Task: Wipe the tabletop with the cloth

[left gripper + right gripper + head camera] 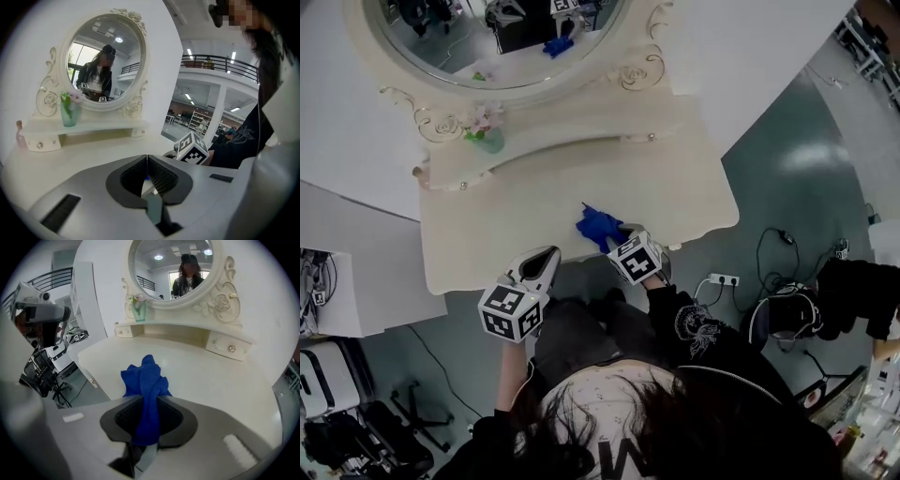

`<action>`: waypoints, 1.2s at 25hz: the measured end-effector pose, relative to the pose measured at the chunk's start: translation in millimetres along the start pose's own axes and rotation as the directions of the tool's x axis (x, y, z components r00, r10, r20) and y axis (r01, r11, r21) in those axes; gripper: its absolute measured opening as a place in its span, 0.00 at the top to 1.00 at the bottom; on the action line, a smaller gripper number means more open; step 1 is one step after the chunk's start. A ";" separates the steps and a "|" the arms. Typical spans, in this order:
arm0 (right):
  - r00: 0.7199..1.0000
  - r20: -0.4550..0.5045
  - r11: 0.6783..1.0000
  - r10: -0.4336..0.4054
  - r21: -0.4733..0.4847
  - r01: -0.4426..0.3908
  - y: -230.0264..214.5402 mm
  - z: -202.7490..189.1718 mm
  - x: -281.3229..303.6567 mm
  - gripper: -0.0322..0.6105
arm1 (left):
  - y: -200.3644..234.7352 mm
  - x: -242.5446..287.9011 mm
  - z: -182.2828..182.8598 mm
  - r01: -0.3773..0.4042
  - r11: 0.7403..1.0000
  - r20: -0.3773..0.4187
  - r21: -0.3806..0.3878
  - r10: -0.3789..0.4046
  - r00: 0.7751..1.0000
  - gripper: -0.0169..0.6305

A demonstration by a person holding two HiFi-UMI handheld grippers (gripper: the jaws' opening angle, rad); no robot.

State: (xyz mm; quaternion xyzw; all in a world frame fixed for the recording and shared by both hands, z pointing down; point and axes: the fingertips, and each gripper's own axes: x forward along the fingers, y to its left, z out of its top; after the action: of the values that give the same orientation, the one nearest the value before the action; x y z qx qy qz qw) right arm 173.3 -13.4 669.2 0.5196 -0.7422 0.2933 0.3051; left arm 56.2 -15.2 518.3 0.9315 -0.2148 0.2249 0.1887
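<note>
The right gripper [149, 414] pinches the blue cloth [146, 380], whose bunched length runs toward 12 o'clock from its jaws and seems to rest on the tabletop [201, 369] near the front edge, while the left gripper [147, 176], pressed together on nothing, hangs at the cloth's 8 o'clock.

Cannot see the lower end of the cloth [149, 380], sunk between the jaws of the right tongs [149, 404]. Lose the upper part of the mirror [497, 47] past the head view's top edge. Cannot tell the flowers [483, 118] in the vase [492, 142], too small from above. Cannot make out the small pink bottle [19, 133] at the dim left rim of the left gripper view.
</note>
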 end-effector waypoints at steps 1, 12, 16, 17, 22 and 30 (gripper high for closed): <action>1.000 0.005 1.000 -0.013 0.011 0.012 -11.1 -5.1 -4.7 0.82 | -6.8 7.5 1.8 0.011 1.000 -0.001 0.004 -0.011 1.000 0.97; 0.983 -0.003 0.969 -0.185 0.164 0.183 -126.1 -62.6 -65.9 0.82 | -60.9 64.8 19.0 0.109 0.992 -0.015 0.066 -0.108 0.994 0.97; 0.968 -0.017 0.945 -0.249 0.213 0.247 -165.5 -81.3 -86.6 0.82 | -68.1 73.0 26.9 0.114 0.990 -0.017 0.083 -0.113 0.993 0.97; 0.964 -0.020 0.938 -0.265 0.228 0.262 -175.2 -86.2 -91.8 0.82 | -70.0 74.7 28.2 0.118 0.989 -0.019 0.088 -0.117 0.993 0.97; 0.943 -0.037 0.899 -0.332 0.290 0.328 -216.6 -107.4 -116.0 0.82 | -77.3 81.5 31.9 0.132 0.985 -0.029 0.109 -0.129 0.991 0.97; 0.893 -0.090 0.826 -0.441 0.350 0.442 -270.6 -139.6 -155.4 0.82 | -78.2 81.0 34.3 0.127 0.984 -0.042 0.124 -0.122 0.992 0.97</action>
State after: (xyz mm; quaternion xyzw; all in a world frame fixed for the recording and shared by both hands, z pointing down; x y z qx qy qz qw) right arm 493.7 105.8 673.1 0.7232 -0.5345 0.3473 0.2657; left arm 171.1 9.3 510.5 0.9492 -0.1383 0.2416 0.1467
